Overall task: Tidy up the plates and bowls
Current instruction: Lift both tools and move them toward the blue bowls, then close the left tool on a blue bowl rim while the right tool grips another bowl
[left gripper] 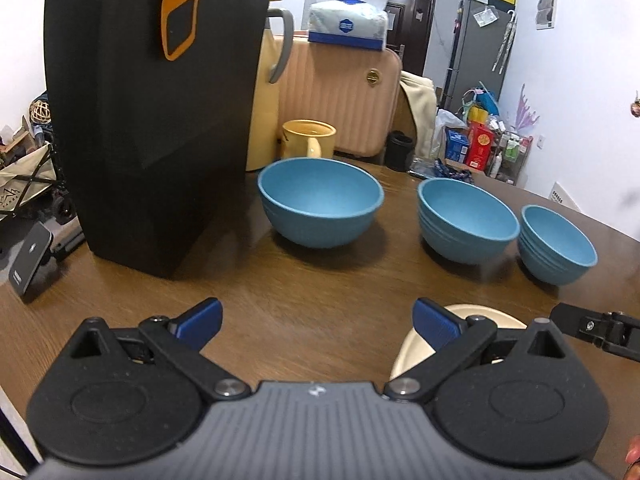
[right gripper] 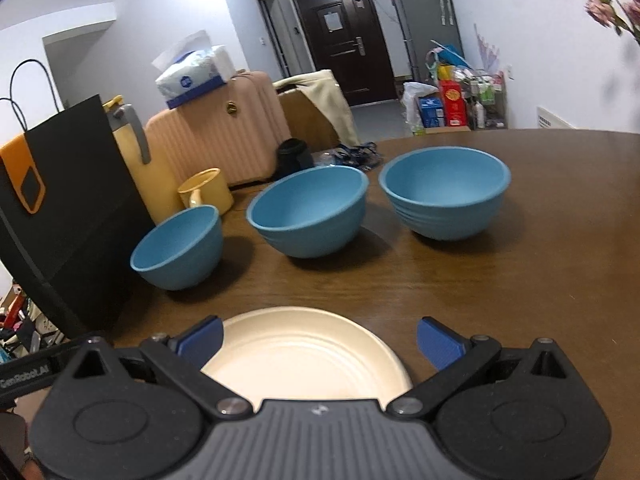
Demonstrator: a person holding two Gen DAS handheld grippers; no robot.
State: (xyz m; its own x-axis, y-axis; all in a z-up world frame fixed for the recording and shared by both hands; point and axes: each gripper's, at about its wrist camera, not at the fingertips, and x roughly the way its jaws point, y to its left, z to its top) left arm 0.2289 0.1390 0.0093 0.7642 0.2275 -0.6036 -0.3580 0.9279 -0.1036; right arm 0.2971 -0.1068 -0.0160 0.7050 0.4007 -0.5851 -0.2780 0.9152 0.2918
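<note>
Three blue bowls stand in a row on the brown table: left bowl (left gripper: pixel 320 204) (right gripper: pixel 180 246), middle bowl (left gripper: pixel 466 220) (right gripper: pixel 308 212), right bowl (left gripper: pixel 558 244) (right gripper: pixel 444 194). A cream plate (right gripper: pixel 304 356) (left gripper: pixel 472 316) lies flat near the front edge. My right gripper (right gripper: pixel 318 340) is open above the plate, its blue pads on either side of the plate's near half and nothing held. My left gripper (left gripper: pixel 316 320) is open over bare table, left of the plate, which its right finger partly hides.
A tall black paper bag (left gripper: pixel 152 120) (right gripper: pixel 68 208) stands at the table's left. A yellow mug (left gripper: pixel 310 138) (right gripper: pixel 208 192) and a cream jug (left gripper: pixel 266 92) sit behind the bowls. A phone (left gripper: pixel 30 256) leans at the left edge. Suitcases stand beyond the table.
</note>
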